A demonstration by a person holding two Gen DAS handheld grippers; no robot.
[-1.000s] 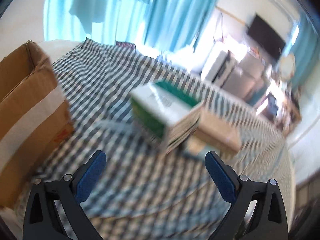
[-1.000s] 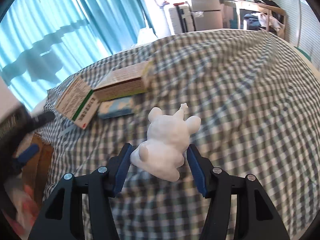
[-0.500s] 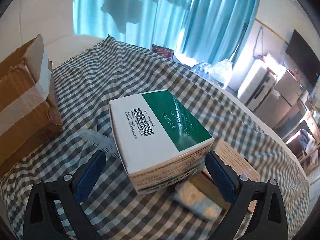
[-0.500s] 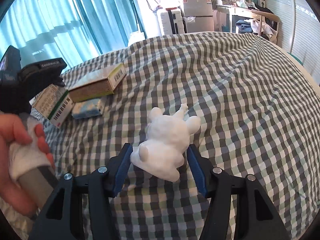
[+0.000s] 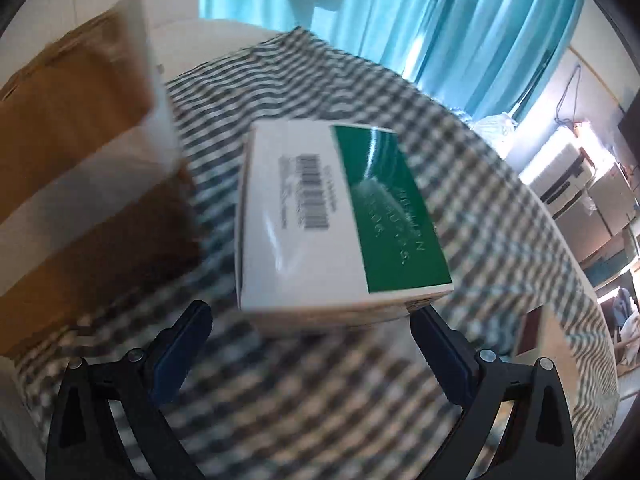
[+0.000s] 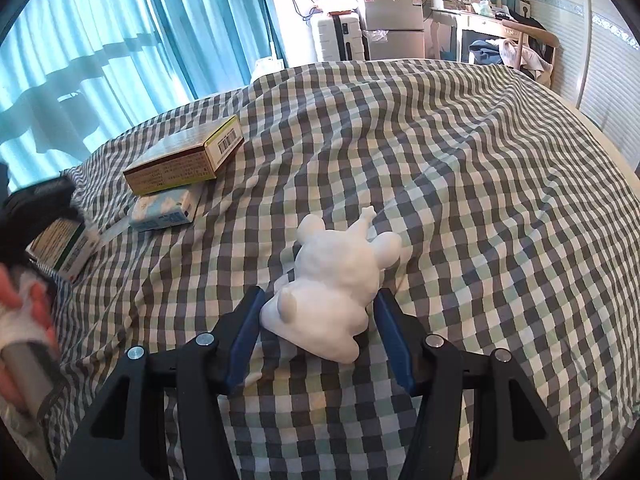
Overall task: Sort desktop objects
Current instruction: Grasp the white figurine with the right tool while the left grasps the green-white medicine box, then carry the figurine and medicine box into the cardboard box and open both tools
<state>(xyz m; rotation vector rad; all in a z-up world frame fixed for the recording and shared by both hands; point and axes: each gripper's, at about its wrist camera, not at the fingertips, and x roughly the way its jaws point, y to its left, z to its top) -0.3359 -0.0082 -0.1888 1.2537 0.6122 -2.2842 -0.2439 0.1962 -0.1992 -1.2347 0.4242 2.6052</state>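
Here we see the right tool low over the checked cloth, its blue pads set on either side of a white animal figurine. The pads look pressed against the figurine's flanks, so we read this tool as clamped on it, and the figurine lies on its side against the cloth.

Further off on the cloth, to the left in the right wrist view, a brown and yellow carton rests partly on top of a pale blue tissue pack. Nearer the left edge stands a green and white box, with the dark body of the other tool just above it and a hand around a grey handle below.

From the left wrist view, the left tool has its fingers spread wide apart. The green and white box sits just ahead of the fingertips, a barcode on its white part and pale lettering on the green band. Its near right corner comes close to the right finger, but the blur keeps us from telling whether they touch; the left finger stands clear of it. A taped cardboard box stands to the left on the same cloth, close beside the green and white box.
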